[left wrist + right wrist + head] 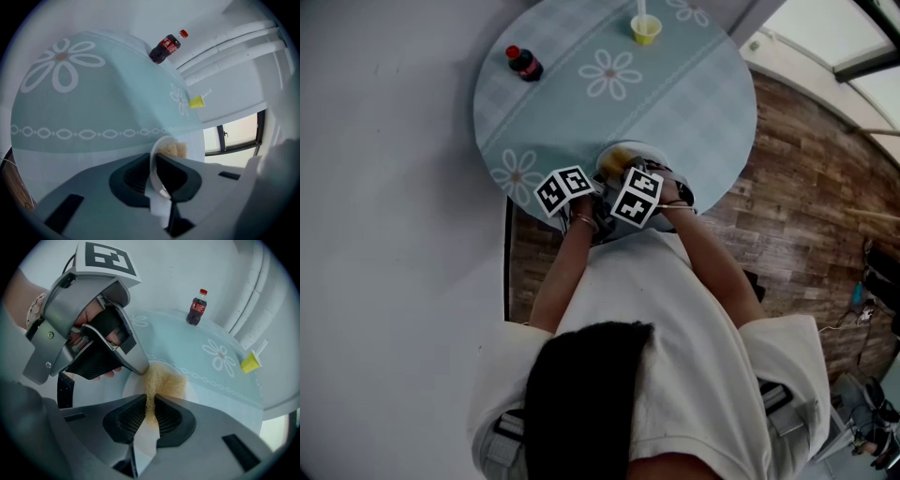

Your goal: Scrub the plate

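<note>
A white plate (649,153) sits at the near edge of the round table (694,103), right in front of the person. My left gripper (153,165) is shut on the plate's rim (153,161), which stands edge-on between its jaws. My right gripper (150,405) is shut on a tan scrubbing sponge (161,382), and the sponge lies on the plate's face (132,389). In the right gripper view the left gripper (136,364) reaches in from the upper left onto the plate's edge. The sponge (172,150) also shows just past the rim in the left gripper view.
A cola bottle (524,63) with a red cap stands at the table's far left. A yellow cup (645,29) with a white straw stands at the far edge. The tablecloth is pale blue with white flowers. Wooden flooring (797,187) lies to the right of the table.
</note>
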A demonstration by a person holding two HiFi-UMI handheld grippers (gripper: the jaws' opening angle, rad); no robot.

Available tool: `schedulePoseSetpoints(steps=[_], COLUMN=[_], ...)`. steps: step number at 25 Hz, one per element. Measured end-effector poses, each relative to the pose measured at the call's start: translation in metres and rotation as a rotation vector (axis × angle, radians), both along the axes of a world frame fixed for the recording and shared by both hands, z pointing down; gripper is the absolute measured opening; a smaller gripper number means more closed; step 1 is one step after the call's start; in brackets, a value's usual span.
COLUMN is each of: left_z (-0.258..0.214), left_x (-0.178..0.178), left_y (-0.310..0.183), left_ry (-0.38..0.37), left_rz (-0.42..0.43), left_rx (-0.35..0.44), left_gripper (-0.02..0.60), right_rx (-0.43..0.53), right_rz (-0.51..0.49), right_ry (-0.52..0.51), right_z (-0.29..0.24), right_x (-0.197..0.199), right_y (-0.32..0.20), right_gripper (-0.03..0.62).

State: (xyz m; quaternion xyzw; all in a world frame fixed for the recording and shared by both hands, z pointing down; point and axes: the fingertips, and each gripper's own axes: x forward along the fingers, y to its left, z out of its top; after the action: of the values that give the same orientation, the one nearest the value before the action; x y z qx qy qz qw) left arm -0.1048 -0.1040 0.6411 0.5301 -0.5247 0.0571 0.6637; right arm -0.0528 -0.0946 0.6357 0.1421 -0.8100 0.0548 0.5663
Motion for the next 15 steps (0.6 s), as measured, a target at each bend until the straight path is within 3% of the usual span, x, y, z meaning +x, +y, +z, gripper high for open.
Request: schedulePoseSetpoints(steps=[8, 15], left_z=[0.000, 0.000], left_x=[0.000, -0.001], left_y=[0.001, 0.000], left_ry=[0.006, -0.009], left_rz=[-0.021, -0.014], left_rx=[-0.006, -0.001], left_gripper=[0.048, 0.048], right_rx=[-0.053, -0.004], right_rz=[-0.039, -0.094], right_ry=[0.025, 0.097], right_z=[0.000, 0.000], right_x=[0.001, 0.016], right_y=[0.018, 0.022], right_gripper=[0.063, 0.063])
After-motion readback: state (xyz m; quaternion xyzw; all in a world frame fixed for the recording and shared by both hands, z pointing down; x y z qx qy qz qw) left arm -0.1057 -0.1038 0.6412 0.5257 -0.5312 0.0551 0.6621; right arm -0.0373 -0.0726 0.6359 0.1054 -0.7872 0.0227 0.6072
